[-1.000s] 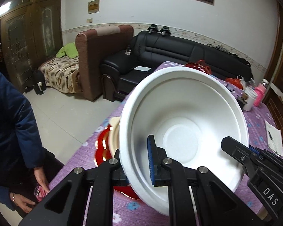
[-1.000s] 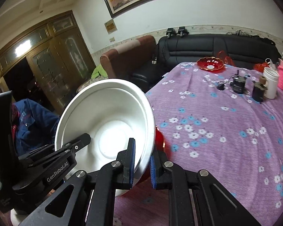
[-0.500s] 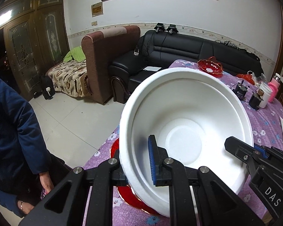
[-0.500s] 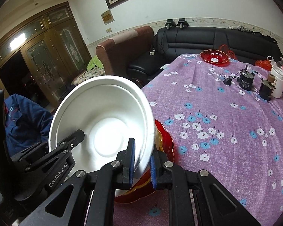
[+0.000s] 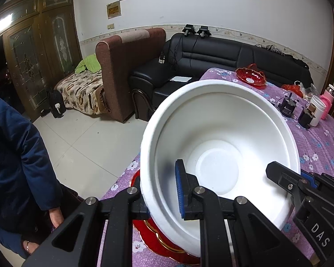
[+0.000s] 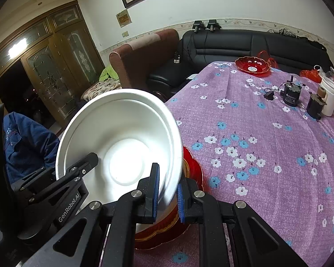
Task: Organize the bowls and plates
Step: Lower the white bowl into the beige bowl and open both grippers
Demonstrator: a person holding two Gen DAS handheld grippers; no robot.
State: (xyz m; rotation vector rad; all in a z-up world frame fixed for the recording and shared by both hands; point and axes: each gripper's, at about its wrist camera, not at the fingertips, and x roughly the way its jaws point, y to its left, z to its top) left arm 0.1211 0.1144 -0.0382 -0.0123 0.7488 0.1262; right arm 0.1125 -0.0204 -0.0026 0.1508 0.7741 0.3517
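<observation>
A large white bowl hangs tilted between both grippers, just above a red plate with a gold edge on the purple flowered tablecloth. My left gripper is shut on the bowl's near left rim, one pad inside and one outside. My right gripper is shut on the opposite rim in the same way. Each gripper shows in the other's view, the right gripper and the left gripper. The bowl hides most of the red plate.
A red scalloped bowl stands at the table's far end. Two small black motors, a white cup and a pink bottle are at the far right. A person in a blue jacket stands by the table's left corner. Sofas lie beyond.
Both grippers have carried the white bowl a little lower and across, so it now covers more of the red plate. Both grips are unchanged, and there has been little motion in the last half second.
</observation>
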